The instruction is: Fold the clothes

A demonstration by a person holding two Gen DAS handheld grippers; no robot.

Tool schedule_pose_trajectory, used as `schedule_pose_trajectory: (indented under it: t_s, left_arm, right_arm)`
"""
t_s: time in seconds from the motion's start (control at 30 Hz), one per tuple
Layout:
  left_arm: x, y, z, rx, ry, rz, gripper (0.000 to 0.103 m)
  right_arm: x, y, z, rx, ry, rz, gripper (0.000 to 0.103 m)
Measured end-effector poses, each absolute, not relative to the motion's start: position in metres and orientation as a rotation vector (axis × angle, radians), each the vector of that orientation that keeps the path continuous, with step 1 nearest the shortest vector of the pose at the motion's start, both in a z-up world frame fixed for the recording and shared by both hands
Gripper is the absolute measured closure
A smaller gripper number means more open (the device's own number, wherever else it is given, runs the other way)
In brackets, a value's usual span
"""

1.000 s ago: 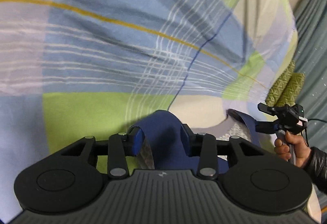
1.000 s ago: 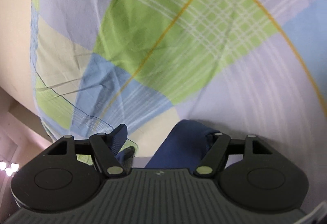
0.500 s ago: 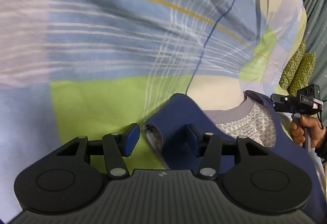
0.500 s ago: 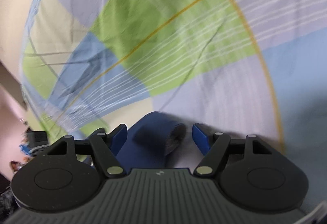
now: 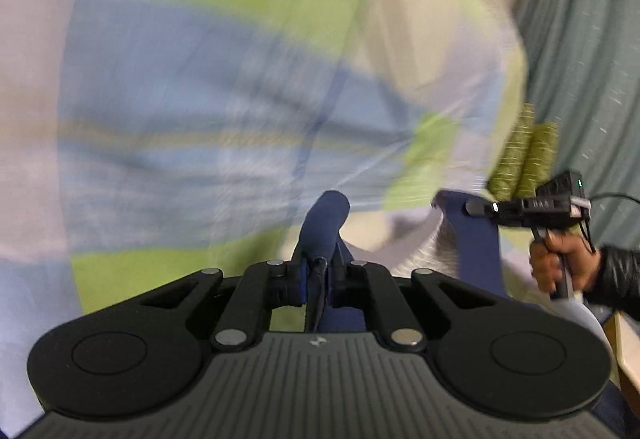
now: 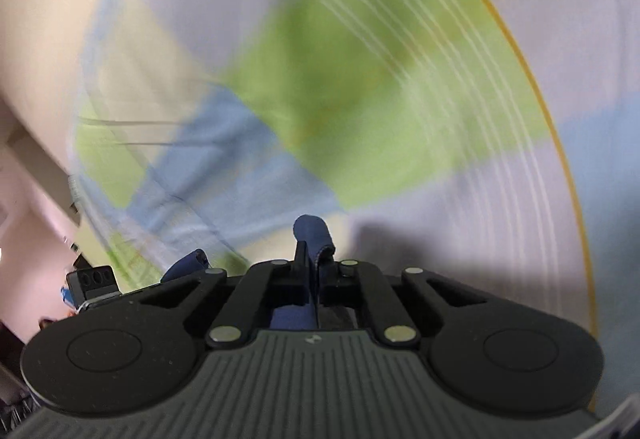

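A navy blue garment [image 5: 478, 239] with a grey patterned inner lining hangs between my two grippers above a plaid bedsheet [image 5: 200, 99]. My left gripper [image 5: 319, 271] is shut on a fold of the navy fabric, which sticks up past the fingertips. My right gripper [image 6: 316, 271] is shut on another fold of the same garment [image 6: 310, 233]. The right gripper also shows in the left wrist view [image 5: 480, 207], held by a hand at the right, gripping the garment's far edge. The left gripper shows at the lower left of the right wrist view [image 6: 94, 281].
The bedsheet [image 6: 360, 99] is checked in green, blue, lilac and cream. Two olive patterned cushions [image 5: 524, 155] stand at the bed's right edge. A grey-green curtain [image 5: 592, 59] hangs behind them. A cream wall [image 6: 36, 39] shows at left.
Both grippers have closed from open onto folds of the navy garment and are lifting it. Both views are now blurred by fast motion.
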State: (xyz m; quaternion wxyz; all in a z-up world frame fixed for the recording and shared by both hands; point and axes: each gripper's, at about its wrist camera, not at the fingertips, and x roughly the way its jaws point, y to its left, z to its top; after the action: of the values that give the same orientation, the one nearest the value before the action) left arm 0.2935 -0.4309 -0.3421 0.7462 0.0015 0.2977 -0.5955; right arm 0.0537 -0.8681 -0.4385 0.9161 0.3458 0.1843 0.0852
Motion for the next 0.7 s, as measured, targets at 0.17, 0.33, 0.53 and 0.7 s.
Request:
schedule_pose_trajectory:
  t_s: [0.17,0.33,0.53,0.7]
  left_arm:
    - [0.223,-0.37,-0.317,0.082,0.607,-1.362,0.096]
    - [0.156,-0.318,-0.34,0.169,0.678,-1.337,0.096]
    - [0.111,-0.295,-0.361,0.219,0.758,-1.272,0.091]
    - [0.084,-0.269,-0.364,0.313,0.787,-1.245,0.089]
  right_arm:
    - [-0.003,-0.812,-0.369,0.467,0.322,0.31,0.1]
    - [-0.074,-0.744,-0.362,0.296,0.398,0.397,0.1]
    - [-0.143,-0.703,-0.404,0.226,0.545,0.382,0.099]
    - [-0.17,-0.689,-0.424,0.192,0.625,0.312,0.087]
